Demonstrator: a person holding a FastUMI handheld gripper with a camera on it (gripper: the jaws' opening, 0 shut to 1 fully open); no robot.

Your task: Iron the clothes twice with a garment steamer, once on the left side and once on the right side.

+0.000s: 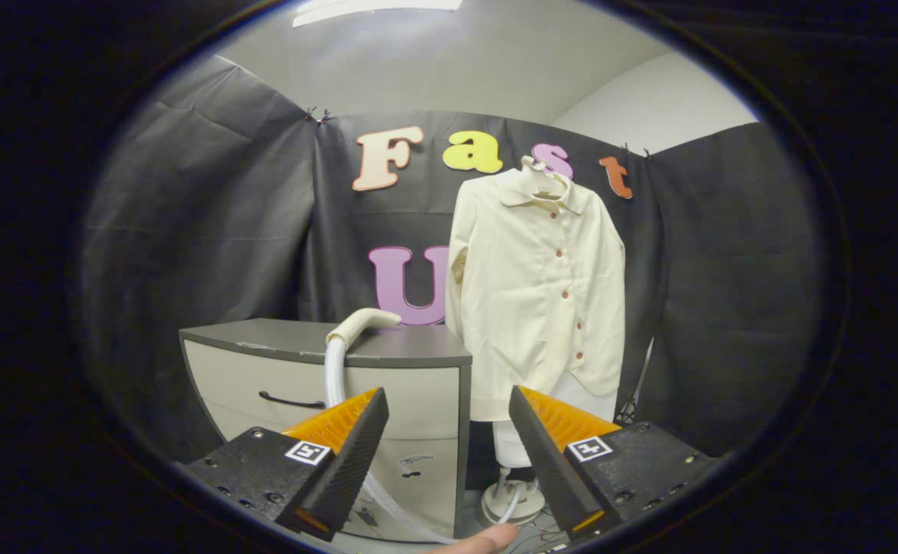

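Gripper (449, 415) wide open (holding nothing), well short of hanging shirt (541, 292).

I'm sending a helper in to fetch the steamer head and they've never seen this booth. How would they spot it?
Find the grey-topped drawer cabinet left of the hanging cream shirt. The steamer head lies on the cabinet's top near its front edge, beyond the open gripper. It is the one pale curved nozzle there, with a translucent hose dropping down the cabinet's front.
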